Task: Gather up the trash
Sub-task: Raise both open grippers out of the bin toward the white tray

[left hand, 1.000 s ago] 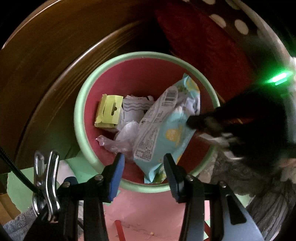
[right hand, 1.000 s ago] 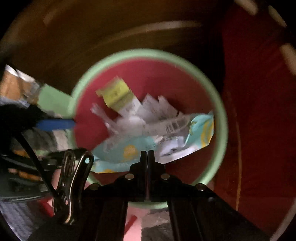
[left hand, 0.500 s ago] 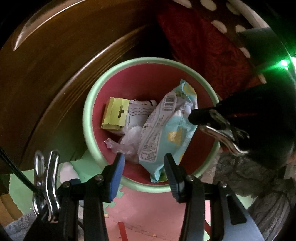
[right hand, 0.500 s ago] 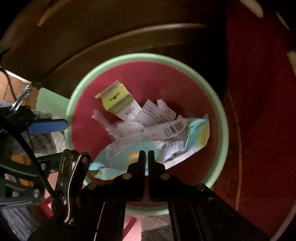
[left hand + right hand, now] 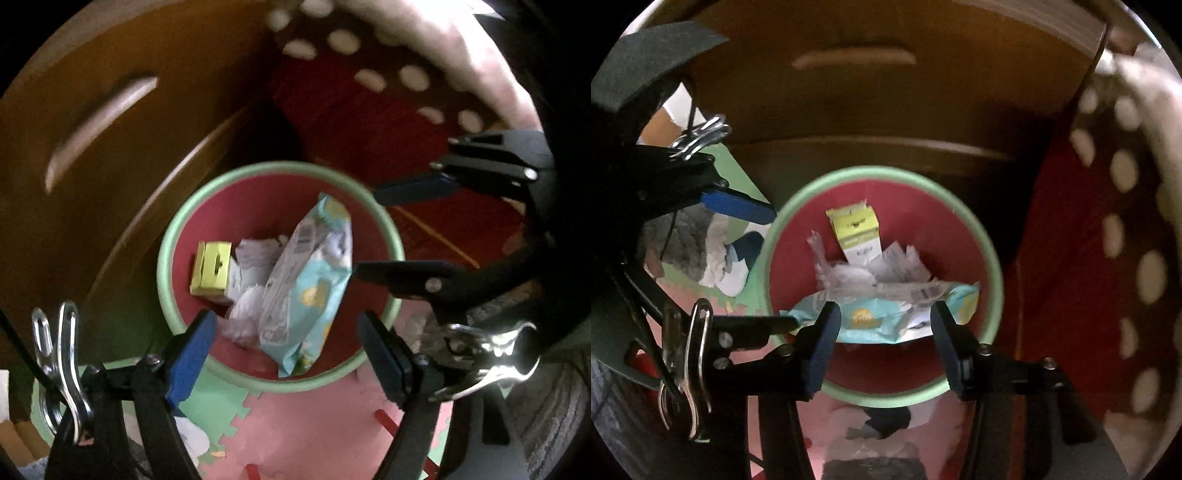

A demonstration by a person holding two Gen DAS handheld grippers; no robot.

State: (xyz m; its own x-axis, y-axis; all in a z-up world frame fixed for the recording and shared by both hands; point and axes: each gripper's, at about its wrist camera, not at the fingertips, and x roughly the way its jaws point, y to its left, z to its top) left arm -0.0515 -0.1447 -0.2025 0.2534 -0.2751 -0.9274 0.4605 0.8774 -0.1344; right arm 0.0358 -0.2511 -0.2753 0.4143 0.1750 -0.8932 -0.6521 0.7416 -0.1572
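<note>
A red bin with a green rim [image 5: 167,258] [image 5: 995,273] stands on the floor below both grippers. It holds a light blue snack wrapper [image 5: 310,291] [image 5: 886,317], a yellow-green carton [image 5: 212,267] [image 5: 855,230] and crumpled white paper [image 5: 251,258] [image 5: 897,266]. My left gripper [image 5: 286,343] is open and empty above the bin's near rim. My right gripper [image 5: 884,328] is open and empty above the bin; it also shows in the left wrist view [image 5: 369,229] at the right.
A brown wooden cabinet [image 5: 92,122] [image 5: 868,103] stands behind the bin. A red cloth with white dots [image 5: 369,110] [image 5: 1108,240] hangs at the right. Pink and green foam floor mats [image 5: 295,424] lie in front. Grey cloth [image 5: 683,243] lies at the left.
Both grippers have pulled up and back from the bin. My right gripper has gone from shut to open. My left gripper has opened wider.
</note>
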